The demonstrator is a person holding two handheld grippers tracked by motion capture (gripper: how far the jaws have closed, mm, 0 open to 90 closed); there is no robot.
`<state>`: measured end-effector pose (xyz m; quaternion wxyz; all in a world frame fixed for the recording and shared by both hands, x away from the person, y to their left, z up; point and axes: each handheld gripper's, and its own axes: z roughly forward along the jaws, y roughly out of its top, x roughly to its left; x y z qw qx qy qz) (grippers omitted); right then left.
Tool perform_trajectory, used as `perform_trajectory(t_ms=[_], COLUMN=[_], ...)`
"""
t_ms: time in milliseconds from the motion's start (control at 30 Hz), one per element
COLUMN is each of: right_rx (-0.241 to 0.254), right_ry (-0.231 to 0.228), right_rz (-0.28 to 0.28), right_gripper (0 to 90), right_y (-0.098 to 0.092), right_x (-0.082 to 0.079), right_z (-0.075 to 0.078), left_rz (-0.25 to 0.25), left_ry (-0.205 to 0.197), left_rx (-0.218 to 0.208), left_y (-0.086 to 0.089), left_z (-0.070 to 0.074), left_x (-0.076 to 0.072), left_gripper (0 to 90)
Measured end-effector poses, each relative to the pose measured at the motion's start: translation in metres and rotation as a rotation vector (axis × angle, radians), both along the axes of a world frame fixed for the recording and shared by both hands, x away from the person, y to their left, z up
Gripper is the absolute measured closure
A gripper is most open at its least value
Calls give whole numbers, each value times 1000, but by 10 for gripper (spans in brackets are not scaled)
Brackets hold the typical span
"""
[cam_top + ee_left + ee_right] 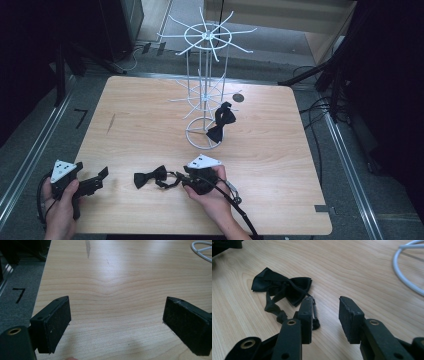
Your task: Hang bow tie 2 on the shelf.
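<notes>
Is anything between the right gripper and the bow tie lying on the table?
Nothing visible. The right gripper is open right beside the bow tie, whose strap lies against the inside of one jaw. Only bare table lies around them.

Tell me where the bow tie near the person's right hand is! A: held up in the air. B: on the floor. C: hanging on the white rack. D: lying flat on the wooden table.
D: the high view shows this black bow tie lying flat on the wooden table, just in front of the right tool, while a different bow tie hangs on the white rack.
</notes>
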<state>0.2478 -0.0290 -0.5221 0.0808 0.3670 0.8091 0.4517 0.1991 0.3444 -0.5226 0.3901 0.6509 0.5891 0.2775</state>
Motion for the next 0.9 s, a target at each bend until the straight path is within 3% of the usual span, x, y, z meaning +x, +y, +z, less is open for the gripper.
perform_trajectory(t_ms=[333, 733, 900], right_rx=[-73, -131, -127], right_ry=[1, 16, -17], right_rz=[10, 39, 35], right_gripper=[705, 874, 892], right_y=[21, 17, 12], right_x=[2, 1, -1], right_z=[-4, -9, -7], left_rz=[0, -2, -2], left_ry=[-2, 2, 1], left_rx=[-3, 0, 0], left_y=[0, 0, 0], left_z=[0, 0, 0], left_x=[0, 0, 0], left_gripper=[84, 84, 84])
